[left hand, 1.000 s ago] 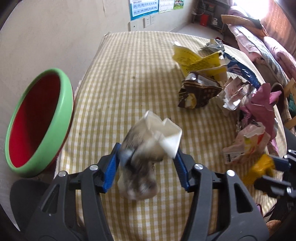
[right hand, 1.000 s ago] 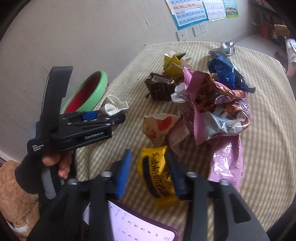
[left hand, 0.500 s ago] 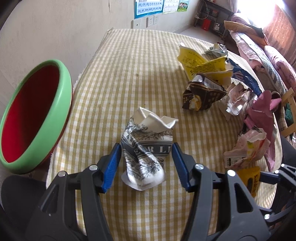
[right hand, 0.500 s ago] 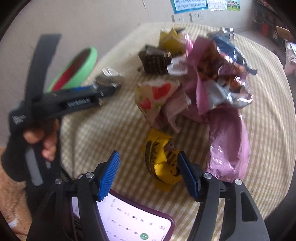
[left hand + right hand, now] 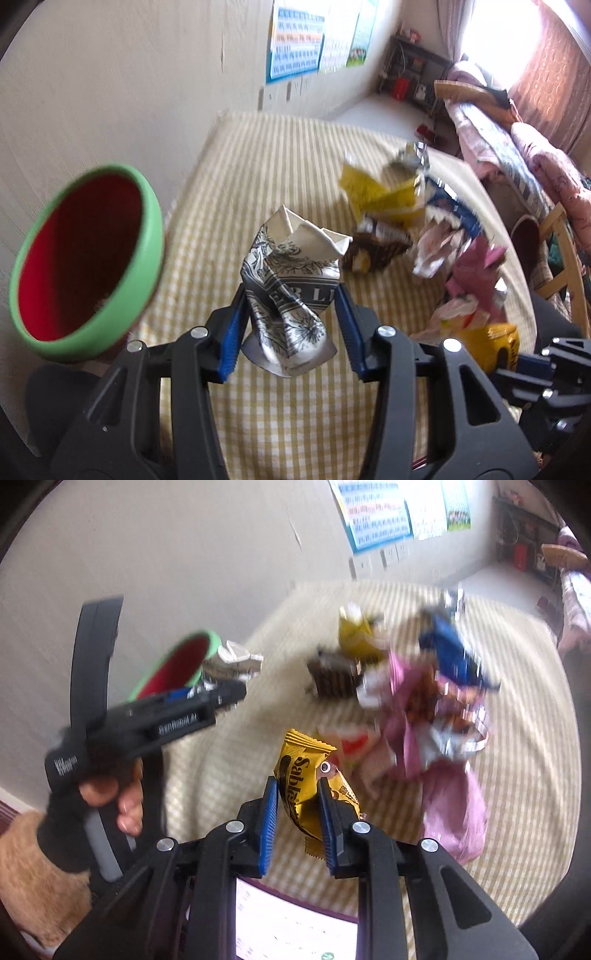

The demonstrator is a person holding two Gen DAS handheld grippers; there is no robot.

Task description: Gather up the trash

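My left gripper is shut on a crumpled black-and-white paper cup and holds it above the checked tablecloth. A green bin with a red inside stands just left of it, beside the table edge. My right gripper is shut on a yellow snack wrapper, lifted off the cloth. In the right wrist view the left gripper shows with the paper cup next to the green bin. More wrappers lie in a pile on the table's right half.
The pile holds yellow, brown, blue and pink wrappers. A phone screen sits under the right gripper. A wall runs along the table's left side. A wooden chair stands at the right.
Both grippers closed on their items and lifted them off the cloth: the left on the paper cup, the right on the yellow wrapper. The left gripper has risen closer to the bin.
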